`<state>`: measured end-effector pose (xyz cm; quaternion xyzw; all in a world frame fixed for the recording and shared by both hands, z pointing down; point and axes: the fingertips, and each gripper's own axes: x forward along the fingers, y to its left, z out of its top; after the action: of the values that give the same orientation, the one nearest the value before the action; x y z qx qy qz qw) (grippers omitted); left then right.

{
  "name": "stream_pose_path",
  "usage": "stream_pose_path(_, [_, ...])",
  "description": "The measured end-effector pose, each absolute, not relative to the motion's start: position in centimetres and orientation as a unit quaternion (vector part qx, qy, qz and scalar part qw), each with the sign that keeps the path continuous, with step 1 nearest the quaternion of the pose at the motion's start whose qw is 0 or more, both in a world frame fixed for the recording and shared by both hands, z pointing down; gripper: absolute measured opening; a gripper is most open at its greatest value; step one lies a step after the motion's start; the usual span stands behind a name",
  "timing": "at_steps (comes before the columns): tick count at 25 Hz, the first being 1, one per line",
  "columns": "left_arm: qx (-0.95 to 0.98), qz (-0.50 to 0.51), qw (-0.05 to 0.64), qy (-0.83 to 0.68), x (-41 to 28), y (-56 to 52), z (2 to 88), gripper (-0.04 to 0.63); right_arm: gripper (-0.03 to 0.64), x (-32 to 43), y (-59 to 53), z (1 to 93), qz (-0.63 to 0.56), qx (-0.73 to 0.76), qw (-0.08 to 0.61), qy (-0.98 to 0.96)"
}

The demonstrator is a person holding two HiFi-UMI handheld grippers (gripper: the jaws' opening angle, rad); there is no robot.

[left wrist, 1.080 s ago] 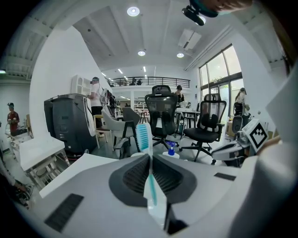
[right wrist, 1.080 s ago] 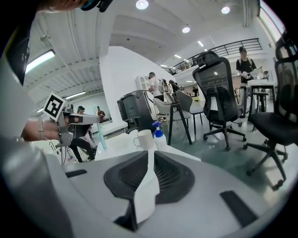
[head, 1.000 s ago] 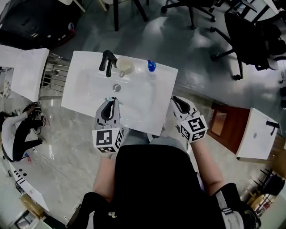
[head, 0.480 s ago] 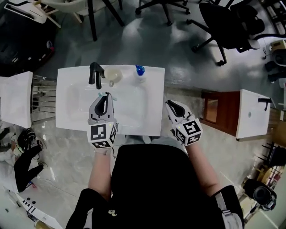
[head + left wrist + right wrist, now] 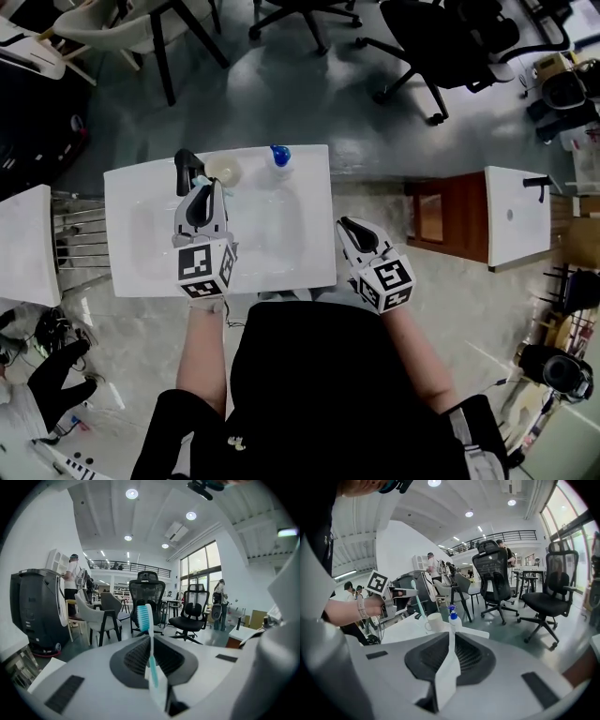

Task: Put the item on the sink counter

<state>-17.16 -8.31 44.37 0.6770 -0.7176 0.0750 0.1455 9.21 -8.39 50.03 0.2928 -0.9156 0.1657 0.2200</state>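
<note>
Two grippers worked at the white sink counter (image 5: 314,272). The left gripper (image 5: 201,192) hung over its far edge near the far-left corner, jaws clamped on the handle of a teal-and-white toothbrush (image 5: 151,665) that stood upright, bristles uppermost. The right gripper (image 5: 349,228) sat just off the right edge, jaws pressed together on nothing. The toothbrush was therefore in the air, not yet on the counter.

The largest hazard looked to be the basin (image 5: 267,230). Let go over it, the brush would likely slide into the bowl and miss the flat rim. Next came the black faucet (image 5: 185,169) and the cup (image 5: 223,170), both just beside the left gripper, where a careless swing on the way down might strike them or tip the cup. The blue-topped bottle (image 5: 278,156), farther along the far edge, seemed safer. Lastly, a thin handle released upright would probably topple and could roll off the edge.

In the head view the left gripper covered nearly all of the brush and part of the basin. The left gripper view showed chairs and no counter, so the brush's height above it could not be judged.
</note>
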Motion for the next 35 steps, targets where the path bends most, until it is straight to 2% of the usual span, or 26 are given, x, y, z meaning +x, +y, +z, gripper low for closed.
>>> stream_pose_path(10, [0.697,0.072,0.131,-0.701,-18.7,-11.4,44.4,0.035,0.055,10.1,-7.8,50.1,0.162,0.351,0.225,-0.895])
stream_pose_path(23, [0.704,0.119,0.116,-0.691,-18.5,-13.6,48.1,0.035,0.055,12.2,-7.3,50.3,0.167,0.399,0.233,-0.871])
stream_pose_path(35, [0.701,0.158,0.142,-0.681,-18.2,-13.8,52.5,0.035,0.054,13.1,-7.0,51.1,0.177,0.411,0.238,-0.862])
